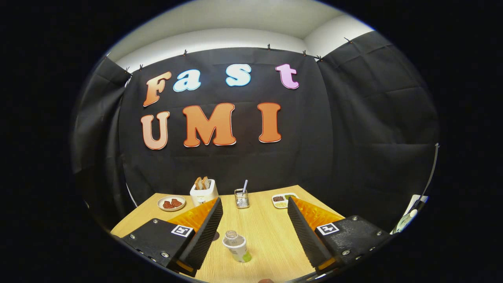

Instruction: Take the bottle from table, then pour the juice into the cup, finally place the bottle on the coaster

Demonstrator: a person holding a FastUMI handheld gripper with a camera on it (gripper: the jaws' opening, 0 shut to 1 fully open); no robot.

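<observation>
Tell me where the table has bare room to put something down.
Bare wood lies between the bottle and the wire holder, and right of the bottle toward the open gripper's right finger. The far edge is crowded: plate, toaster, holder, divided dish.

We list a light wooden table (pixel 271 236) with a pale grain, standing before a black cloth wall (pixel 353 129) that hangs in creased panels, pinned along its top edge by small dark clips (pixel 268 46). Above the cloth we note a plain white upper wall and ceiling (pixel 235 23), evenly lit. At the near side of the cloth we record a thin pale rod (pixel 431 173) running down its edge. The light is soft and falls evenly across the tabletop.
</observation>
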